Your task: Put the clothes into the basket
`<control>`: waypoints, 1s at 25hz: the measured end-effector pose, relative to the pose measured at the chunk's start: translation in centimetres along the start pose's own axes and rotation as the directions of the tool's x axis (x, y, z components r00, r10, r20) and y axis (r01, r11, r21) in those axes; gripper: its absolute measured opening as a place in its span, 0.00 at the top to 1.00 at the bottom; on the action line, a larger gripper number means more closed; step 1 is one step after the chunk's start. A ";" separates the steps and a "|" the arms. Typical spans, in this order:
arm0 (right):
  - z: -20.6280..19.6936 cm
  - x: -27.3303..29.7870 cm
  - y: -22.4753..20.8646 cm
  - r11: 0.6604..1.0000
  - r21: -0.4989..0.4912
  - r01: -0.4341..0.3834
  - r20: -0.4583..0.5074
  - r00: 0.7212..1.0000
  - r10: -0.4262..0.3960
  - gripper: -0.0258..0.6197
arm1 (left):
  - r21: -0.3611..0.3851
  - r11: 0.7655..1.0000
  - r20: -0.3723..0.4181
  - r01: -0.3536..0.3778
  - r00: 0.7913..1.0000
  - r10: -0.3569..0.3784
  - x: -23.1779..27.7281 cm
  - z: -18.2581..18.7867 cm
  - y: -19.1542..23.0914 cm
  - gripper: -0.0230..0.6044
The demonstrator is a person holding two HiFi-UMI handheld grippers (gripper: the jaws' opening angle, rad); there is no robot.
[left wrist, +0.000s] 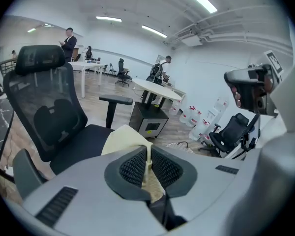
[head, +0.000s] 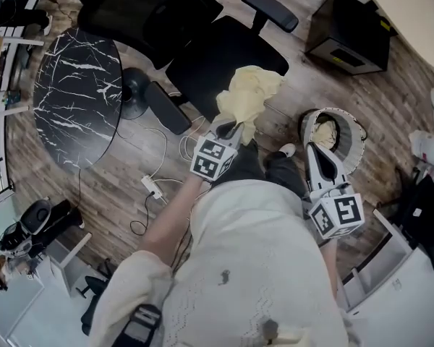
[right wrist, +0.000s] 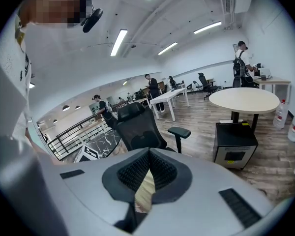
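The left tool is pinched shut on a yellow cloth, held above a chair; the right tool seems clamped on the rim of the basket alongside; the cloth is best carried over the opening and lowered inside before release.

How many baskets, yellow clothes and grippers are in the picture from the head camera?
Baskets: 1 (basket)
Yellow clothes: 2 (held cloth, cloth in basket)
Grippers: 2 (left gripper, right gripper)
Total: 5
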State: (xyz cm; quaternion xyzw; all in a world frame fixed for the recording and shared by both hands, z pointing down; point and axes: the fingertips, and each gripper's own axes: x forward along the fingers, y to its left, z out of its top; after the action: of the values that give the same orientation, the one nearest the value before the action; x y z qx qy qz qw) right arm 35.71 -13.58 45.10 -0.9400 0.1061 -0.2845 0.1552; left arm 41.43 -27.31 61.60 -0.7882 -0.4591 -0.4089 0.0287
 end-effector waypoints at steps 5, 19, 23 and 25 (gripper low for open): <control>0.4 -0.3 0.1 1.000 -0.002 0.006 0.002 1.000 -0.006 0.95 | 0.027 1.000 0.062 -0.007 0.998 0.005 -2.3 2.3 -0.9 0.90; 1.6 -1.5 0.4 1.000 -0.016 0.014 0.049 0.999 -0.013 0.95 | 0.092 0.994 0.256 -0.051 0.966 0.026 -7.9 9.4 -2.8 0.90; 2.3 -2.3 0.0 1.000 -0.011 0.021 0.071 0.997 -0.020 0.95 | 0.101 0.994 0.306 -0.043 0.952 0.010 -8.9 11.7 -4.2 0.91; 2.7 -2.5 -0.2 1.000 -0.009 0.021 0.083 0.996 -0.020 0.95 | 0.110 0.993 0.329 -0.042 0.944 0.004 -9.3 12.9 -4.7 0.91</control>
State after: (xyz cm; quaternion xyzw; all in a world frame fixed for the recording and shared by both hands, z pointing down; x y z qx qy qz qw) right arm 35.21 -12.06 41.76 -0.9528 0.0913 -0.2463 0.1520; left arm 43.62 -25.74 45.25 -0.8475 -0.4711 -0.2444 0.0024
